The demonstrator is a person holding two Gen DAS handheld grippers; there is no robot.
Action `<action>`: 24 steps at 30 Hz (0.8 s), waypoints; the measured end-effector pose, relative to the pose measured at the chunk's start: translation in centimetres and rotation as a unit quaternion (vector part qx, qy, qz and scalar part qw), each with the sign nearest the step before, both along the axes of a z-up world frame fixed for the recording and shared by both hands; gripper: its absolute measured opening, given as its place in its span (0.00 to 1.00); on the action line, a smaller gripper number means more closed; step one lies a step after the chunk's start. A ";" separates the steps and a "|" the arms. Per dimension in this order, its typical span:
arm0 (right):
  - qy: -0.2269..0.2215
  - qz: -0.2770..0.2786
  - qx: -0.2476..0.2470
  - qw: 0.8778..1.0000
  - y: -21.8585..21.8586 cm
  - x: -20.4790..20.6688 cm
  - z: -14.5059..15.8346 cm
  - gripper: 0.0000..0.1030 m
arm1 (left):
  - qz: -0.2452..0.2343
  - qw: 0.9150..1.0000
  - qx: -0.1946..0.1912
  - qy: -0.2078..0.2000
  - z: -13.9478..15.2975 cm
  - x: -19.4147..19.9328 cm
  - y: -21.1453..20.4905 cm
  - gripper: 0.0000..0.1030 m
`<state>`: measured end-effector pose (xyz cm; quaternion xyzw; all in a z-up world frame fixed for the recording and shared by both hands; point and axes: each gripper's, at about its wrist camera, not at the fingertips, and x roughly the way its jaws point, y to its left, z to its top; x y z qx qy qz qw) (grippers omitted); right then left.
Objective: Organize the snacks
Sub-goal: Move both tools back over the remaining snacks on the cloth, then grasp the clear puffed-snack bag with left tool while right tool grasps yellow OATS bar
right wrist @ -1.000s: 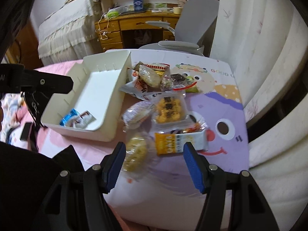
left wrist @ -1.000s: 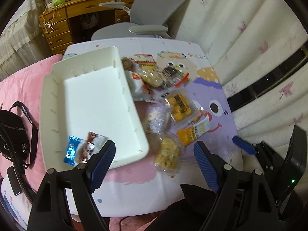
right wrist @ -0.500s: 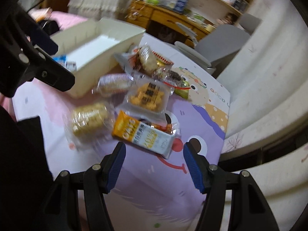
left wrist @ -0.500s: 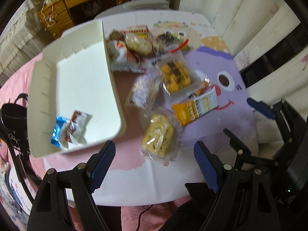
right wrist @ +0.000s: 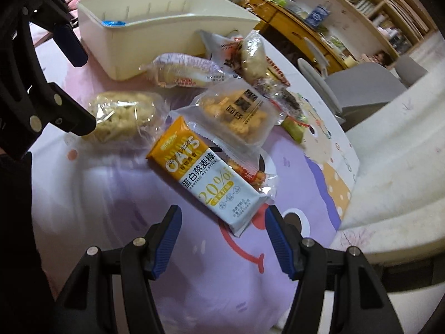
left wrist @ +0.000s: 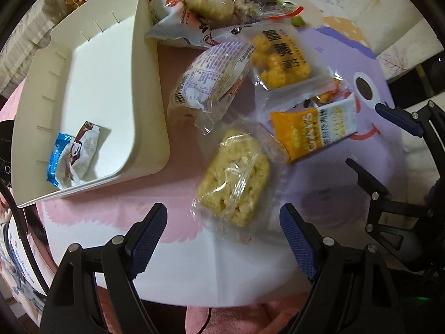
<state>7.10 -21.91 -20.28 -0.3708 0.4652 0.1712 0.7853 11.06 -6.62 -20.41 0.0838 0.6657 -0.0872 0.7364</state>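
Note:
A white bin point(left wrist: 144, 89) point(right wrist: 178, 30) on the table holds a blue wrapper and a brown-white wrapper point(left wrist: 73, 156). Beside it lies a pile of snacks: a puffed rice cake in clear wrap point(left wrist: 233, 181) point(right wrist: 119, 114), an orange and white oat bar point(left wrist: 314, 130) point(right wrist: 205, 178), a bag of yellow puffs point(left wrist: 278, 58) point(right wrist: 239, 114), and a labelled bread pack point(left wrist: 208, 80) point(right wrist: 180, 69). My left gripper point(left wrist: 224, 233) hangs open just above the rice cake, pointing straight down. My right gripper point(right wrist: 222, 233) is open over the near end of the oat bar, holding nothing.
More snack packets point(left wrist: 194, 14) are heaped at the far end of the bin. The table wears a pink and purple cartoon cloth point(right wrist: 139, 208). A grey office chair point(right wrist: 370, 80) and a wooden desk point(right wrist: 286, 25) stand beyond. A white curtain point(right wrist: 403, 144) hangs to the right.
Both grippers have come down toward the table, so the snacks look larger. The right gripper has rolled, tilting its view. Neither jaw opening has changed.

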 end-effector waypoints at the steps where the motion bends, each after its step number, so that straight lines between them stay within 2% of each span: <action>1: 0.001 0.006 0.001 1.000 0.0 0.1 -0.2 0.61 | 0.002 1.000 0.002 -0.001 -0.4 0.2 -0.1 0.79; 8: 0.010 0.056 0.004 0.998 0.2 1.5 -1.7 0.61 | 0.014 1.000 0.004 0.007 -2.1 1.3 -0.1 0.79; 15: 0.018 0.079 0.014 0.997 0.0 2.8 -2.4 0.61 | 0.015 1.000 -0.005 0.017 -3.3 2.8 -0.6 0.77; 18: 0.019 0.094 0.016 0.995 0.1 2.9 -2.6 0.61 | 0.016 1.000 -0.012 0.023 -4.0 3.4 -1.1 0.72; 20: 0.024 0.101 0.018 0.994 0.1 3.1 -2.7 0.61 | 0.017 0.999 -0.018 0.029 -4.4 3.8 -1.4 0.64; 21: 0.040 0.102 0.021 0.994 0.1 3.3 -2.9 0.60 | 0.017 0.999 -0.021 0.032 -4.5 3.9 -1.5 0.61; 24: 0.050 0.100 0.034 0.993 0.1 3.8 -2.9 0.59 | 0.017 0.999 -0.017 0.034 -4.9 4.2 -1.6 0.55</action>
